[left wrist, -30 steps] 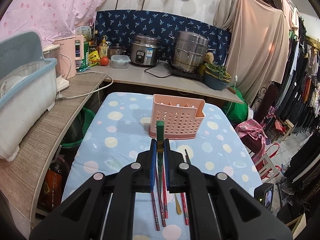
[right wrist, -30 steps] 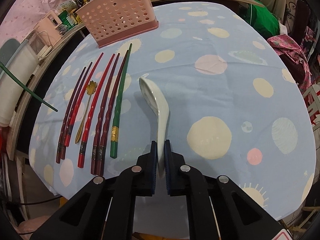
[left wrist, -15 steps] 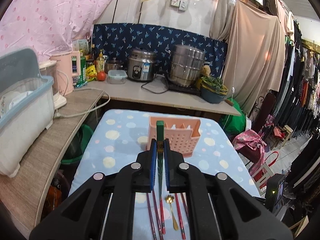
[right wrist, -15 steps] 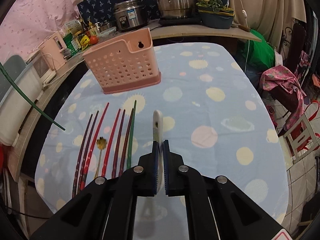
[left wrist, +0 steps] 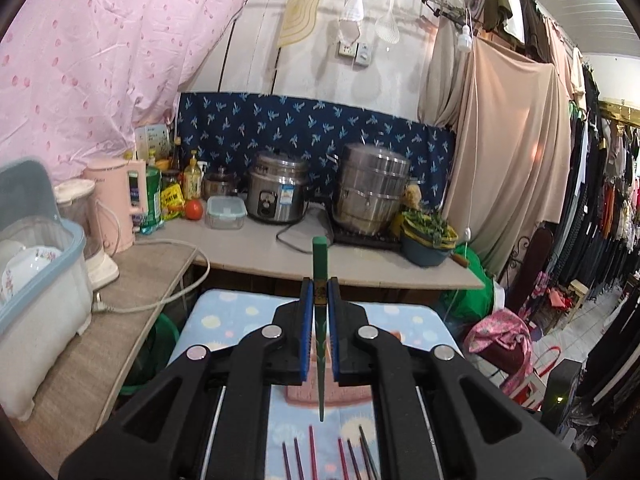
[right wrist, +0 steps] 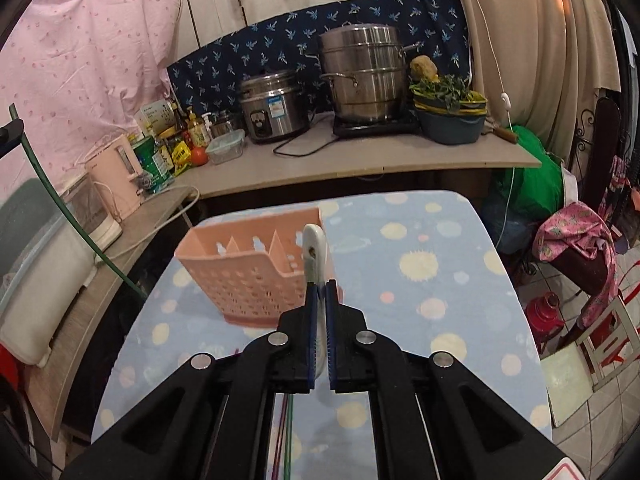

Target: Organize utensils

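**Green chopstick and white spoon both lifted, caddy ahead**

Green lacquer sits pinched between my left gripper (left wrist: 319, 300) pads: the chopstick (left wrist: 320, 264) stands nearly upright in the closed jaws, its blunt end poking up past the tips and its thin end hanging below. My right gripper (right wrist: 319, 288) is clamped just as tightly on the white spoon (right wrist: 313, 248) by its handle, which sticks up and forward.

The pink caddy (right wrist: 248, 272) stands on the far left part of the spotted table (right wrist: 440, 280), just beyond the spoon. I judge the step to be carrying both pieces over to it and dropping them in. To do that well I would bring each piece above an open compartment, tip it so the hanging end points down past the dividers, lower until that end is inside the rim, and only then ease the jaws apart. Going one hand at a time should keep the two grippers from knocking together over the small opening.

My right camera shows the caddy whole, with its dividers and perforated wall, and the chopstick as a curved green line at the far left edge. My left camera hides most of the caddy behind the gripper, but shows the chopsticks (left wrist: 312, 456) on the near table, waiting.
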Motion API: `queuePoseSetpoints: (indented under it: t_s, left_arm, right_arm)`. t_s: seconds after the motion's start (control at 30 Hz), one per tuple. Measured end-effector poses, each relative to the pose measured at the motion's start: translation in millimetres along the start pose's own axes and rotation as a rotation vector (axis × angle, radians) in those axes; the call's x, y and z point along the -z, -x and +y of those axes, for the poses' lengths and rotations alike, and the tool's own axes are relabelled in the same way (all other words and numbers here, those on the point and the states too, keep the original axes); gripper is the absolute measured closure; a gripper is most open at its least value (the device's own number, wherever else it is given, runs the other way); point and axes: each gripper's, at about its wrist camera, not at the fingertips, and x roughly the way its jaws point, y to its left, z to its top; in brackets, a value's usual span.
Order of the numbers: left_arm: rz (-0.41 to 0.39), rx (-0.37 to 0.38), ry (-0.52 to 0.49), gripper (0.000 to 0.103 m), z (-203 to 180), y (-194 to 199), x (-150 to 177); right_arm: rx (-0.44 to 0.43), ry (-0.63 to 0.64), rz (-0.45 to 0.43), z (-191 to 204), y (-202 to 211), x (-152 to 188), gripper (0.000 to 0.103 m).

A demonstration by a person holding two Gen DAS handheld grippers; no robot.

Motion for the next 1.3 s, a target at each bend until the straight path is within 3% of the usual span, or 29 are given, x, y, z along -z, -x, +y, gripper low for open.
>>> queuePoseSetpoints:
  t_s: [0.3, 0.53, 0.7, 0.83, 0.97, 1.13, 1.3]
  left_arm:
    - [-0.062, -0.025, -0.003, 0.096, -2, -52, -35]
    - [0.022, -0.043, 0.019, 0.096, 14, -112, -12]
    - [0.088, -0.044, 0.035, 0.096, 26, -143, 12]
    - [0.123, -0.03, 0.072, 0.093, 36, -154, 27]
    - [0.119, -0.041, 0.09, 0.067, 41, -146, 33]
    - [0.116, -0.058, 0.075, 0.06, 41, -119, 42]
    - [0.177, -0.082, 0.055, 0.054, 42, -88, 72]
  right_arm:
    - [-0.027, -0.035, -0.046, 9, -53, -64, 0.099]
    - [-0.039, -0.063, 0.044, 10, -112, -60, 0.099]
    - [-0.034, -0.071, 0.083, 9, -131, -49, 0.097]
    - [-0.038, -0.083, 0.064, 6, -122, -46, 0.094]
    - [-0.052, -0.094, 0.043, 2, -100, -43, 0.086]
    - [-0.078, -0.095, 0.042, 2, -66, -23, 0.078]
    - [-0.098, -0.081, 0.095, 3, -34, 19, 0.074]
